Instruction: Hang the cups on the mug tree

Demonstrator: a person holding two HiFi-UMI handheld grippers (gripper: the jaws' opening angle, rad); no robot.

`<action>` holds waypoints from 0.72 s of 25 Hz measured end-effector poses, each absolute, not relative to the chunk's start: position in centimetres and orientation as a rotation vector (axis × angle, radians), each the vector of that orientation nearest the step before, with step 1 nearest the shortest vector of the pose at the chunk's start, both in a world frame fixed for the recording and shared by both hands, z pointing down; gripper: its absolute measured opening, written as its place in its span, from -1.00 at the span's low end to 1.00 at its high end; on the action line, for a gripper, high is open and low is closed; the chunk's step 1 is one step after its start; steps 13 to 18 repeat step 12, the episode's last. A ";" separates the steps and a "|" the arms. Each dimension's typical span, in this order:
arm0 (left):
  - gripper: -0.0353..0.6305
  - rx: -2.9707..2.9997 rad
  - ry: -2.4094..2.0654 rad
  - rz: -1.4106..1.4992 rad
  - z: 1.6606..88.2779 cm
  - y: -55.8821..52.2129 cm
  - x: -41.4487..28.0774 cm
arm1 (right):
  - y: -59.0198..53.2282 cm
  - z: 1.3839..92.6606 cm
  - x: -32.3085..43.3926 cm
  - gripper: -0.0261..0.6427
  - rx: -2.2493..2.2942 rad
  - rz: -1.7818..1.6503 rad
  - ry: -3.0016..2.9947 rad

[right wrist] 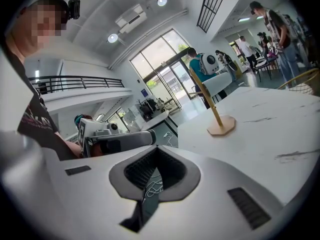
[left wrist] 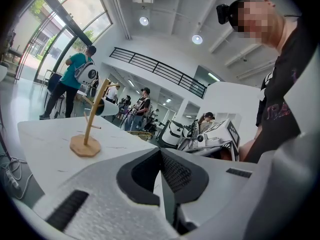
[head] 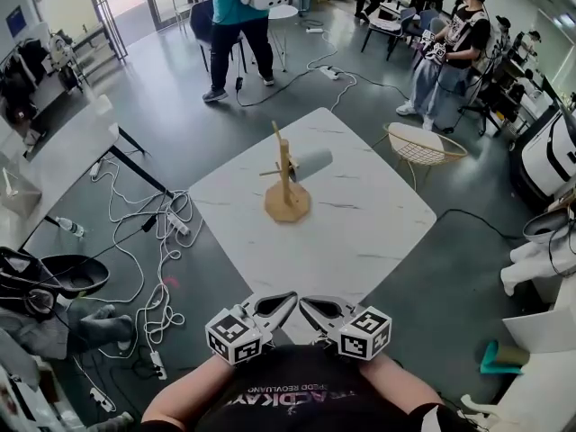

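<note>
Closed fingers [head: 277, 304], mug tree [head: 286, 187] well ahead

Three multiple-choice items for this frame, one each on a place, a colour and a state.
1. Where on the table does the mug tree stand?
A its middle
B its near edge
C its far left corner
2. What colour is the table top?
A black
B white
C green
3. How are the left gripper and right gripper?
A both open
B left holds a cup
C both shut, empty

1 A: the head view shows it mid-table.
2 B: the top is white with faint veins.
3 C: each gripper view shows the jaws together with nothing between.
</note>
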State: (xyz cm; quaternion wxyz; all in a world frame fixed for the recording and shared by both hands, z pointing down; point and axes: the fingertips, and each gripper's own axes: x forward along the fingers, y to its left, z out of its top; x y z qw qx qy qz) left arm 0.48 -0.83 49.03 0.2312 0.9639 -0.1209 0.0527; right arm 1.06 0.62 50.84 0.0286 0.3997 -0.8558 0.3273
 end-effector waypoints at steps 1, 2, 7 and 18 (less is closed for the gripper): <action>-0.91 2.651 -0.332 0.145 49.0 -0.8 0.5 | 0.6 50.9 1.1 -0.89 1.233 1.009 -2.640; -0.91 2.651 -0.331 0.145 49.1 -0.9 0.6 | 0.6 50.9 1.1 -0.89 1.234 1.009 -2.639; -0.91 2.656 -0.329 0.146 49.4 -1.0 0.7 | 0.3 51.2 1.3 -0.89 1.236 1.008 -2.639; -0.91 2.657 -0.325 0.151 49.5 -1.1 0.6 | 0.2 51.3 1.1 -0.89 1.235 1.005 -2.638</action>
